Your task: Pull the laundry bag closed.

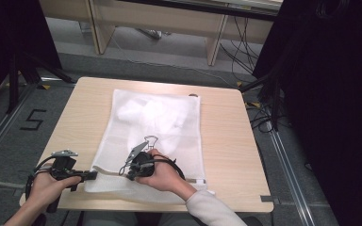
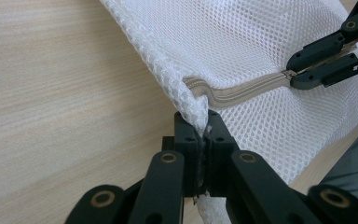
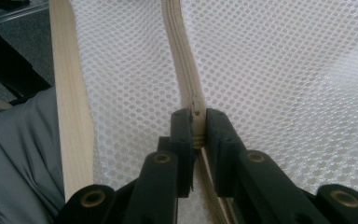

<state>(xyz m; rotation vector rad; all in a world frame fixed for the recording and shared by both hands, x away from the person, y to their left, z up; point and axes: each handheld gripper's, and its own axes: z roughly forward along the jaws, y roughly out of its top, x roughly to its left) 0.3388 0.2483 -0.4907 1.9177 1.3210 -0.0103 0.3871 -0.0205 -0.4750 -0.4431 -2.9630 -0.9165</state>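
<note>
My left claw (image 2: 203,122) is clamped on the near corner of the white mesh bag (image 1: 155,127) lying flat on the tabletop (image 1: 226,141), and the zipper (image 2: 242,88) runs straight from it to my right claw (image 3: 196,122), which pinches the zipper pull.

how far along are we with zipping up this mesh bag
Done: white clothing is inside the mesh bag. In hand: left gripper pinches the bag's corner; right gripper is clamped on the zipper. Left: pulling it along; how much is closed already I cannot tell.
</note>
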